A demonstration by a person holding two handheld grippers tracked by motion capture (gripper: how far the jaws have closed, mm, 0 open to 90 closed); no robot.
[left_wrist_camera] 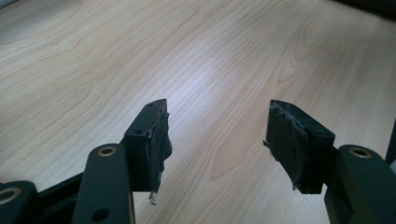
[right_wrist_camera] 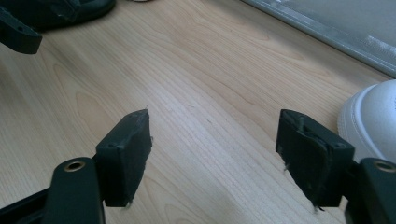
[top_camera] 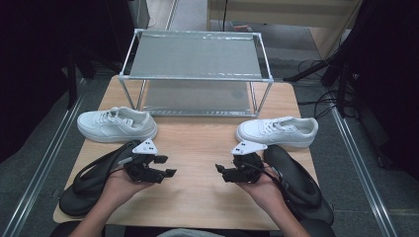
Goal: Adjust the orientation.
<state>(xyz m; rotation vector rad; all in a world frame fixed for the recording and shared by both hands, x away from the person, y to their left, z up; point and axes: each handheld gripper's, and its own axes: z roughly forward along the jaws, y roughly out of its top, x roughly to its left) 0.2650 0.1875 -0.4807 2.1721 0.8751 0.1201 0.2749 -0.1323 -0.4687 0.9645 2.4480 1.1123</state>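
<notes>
Shoes unplaced so far: left gripper point(top_camera: 170, 165) and right gripper point(top_camera: 217, 170) both spread wide and empty over bare table point(left_wrist_camera: 196, 70), facing each other. Outward, black slippers point(top_camera: 94, 177) under each forearm, white sneakers point(top_camera: 117, 124) beyond, two-tier rack point(top_camera: 196, 53) vacant. Right slipper partly hidden by the arm, lower shelf dim
</notes>
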